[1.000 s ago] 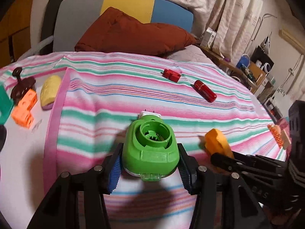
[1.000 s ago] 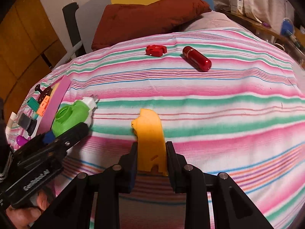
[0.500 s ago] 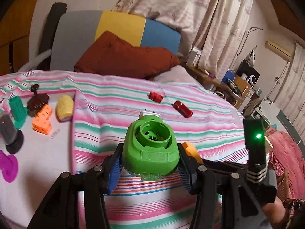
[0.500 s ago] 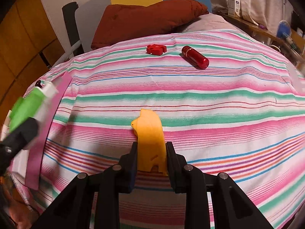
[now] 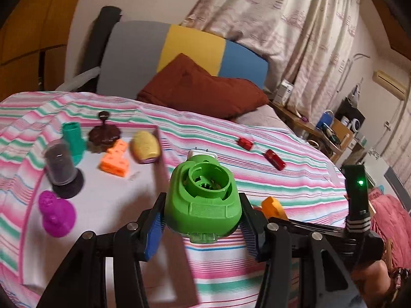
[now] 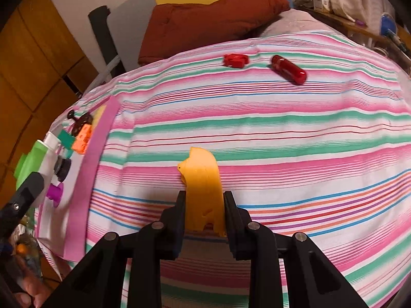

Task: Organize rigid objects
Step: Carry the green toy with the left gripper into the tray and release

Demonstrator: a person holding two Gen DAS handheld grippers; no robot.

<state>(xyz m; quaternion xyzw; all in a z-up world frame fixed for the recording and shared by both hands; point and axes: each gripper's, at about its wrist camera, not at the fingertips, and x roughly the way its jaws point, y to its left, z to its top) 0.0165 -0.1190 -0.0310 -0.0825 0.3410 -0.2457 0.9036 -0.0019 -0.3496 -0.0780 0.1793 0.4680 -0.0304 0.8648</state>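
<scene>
At lower centre of its view the left gripper (image 5: 203, 227) clamps a chunky green plastic housing (image 5: 203, 200) with a round socket (white cap behind), while the right gripper (image 6: 204, 214) has its jaws nearly closed on a flat orange plastic animal figure (image 6: 203, 187) above the striped bed (image 6: 295, 138).

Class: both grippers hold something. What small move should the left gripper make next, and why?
Probably lower the green piece, clamped in the left gripper, onto the bare part of the white mat, where the other sorted objects already sit.
</scene>
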